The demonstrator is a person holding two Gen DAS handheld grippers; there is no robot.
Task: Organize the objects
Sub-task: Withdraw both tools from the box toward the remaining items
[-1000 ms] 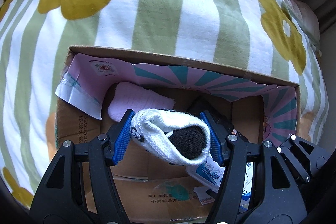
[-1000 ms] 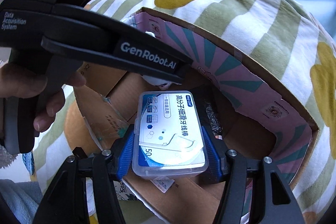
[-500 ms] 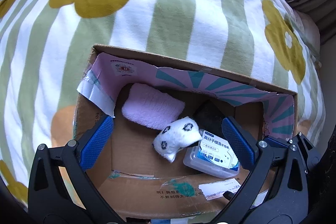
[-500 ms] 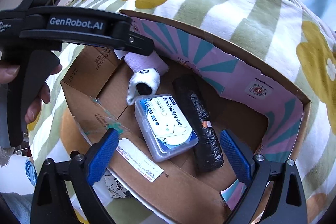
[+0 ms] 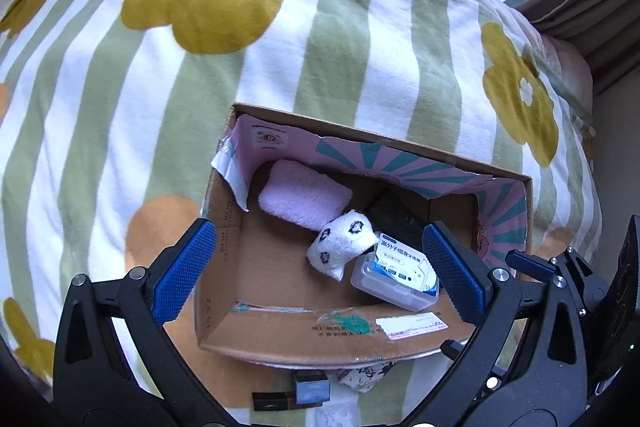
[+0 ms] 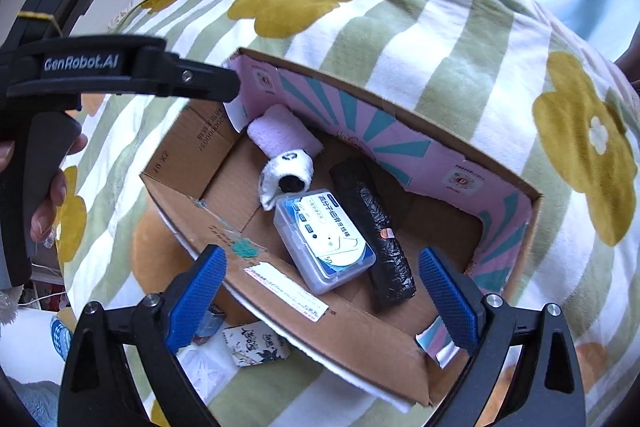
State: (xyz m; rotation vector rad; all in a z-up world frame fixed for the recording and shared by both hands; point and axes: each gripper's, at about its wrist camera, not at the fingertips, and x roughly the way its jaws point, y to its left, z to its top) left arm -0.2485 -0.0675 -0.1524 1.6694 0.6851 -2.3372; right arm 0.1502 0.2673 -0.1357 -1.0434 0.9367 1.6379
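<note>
Both wrist cameras look steeply down from close above the cardboard box (image 5: pixel 280 337), each framed at the bottom by its own blue-padded fingers. The left view faces the box (image 6: pixel 360 331) nearly square-on over its near wall. The right view sits toward the box's right end and sees it obliquely. Both share the box interior and the flowered blanket (image 5: pixel 360 39) beyond it.

The left gripper (image 5: pixel 320 273) is pointed steeply down, and its two blue pads (image 5: pixel 185 272) are spread wide apart. Nothing is held between them. The right gripper (image 6: pixel 322 301) is pointed steeply down too, and its blue pads (image 6: pixel 197 297) are also set wide with nothing gripped. In the right wrist view, the black handle of the left gripper is wrapped by the person's hand (image 6: pixel 50 203).
</note>
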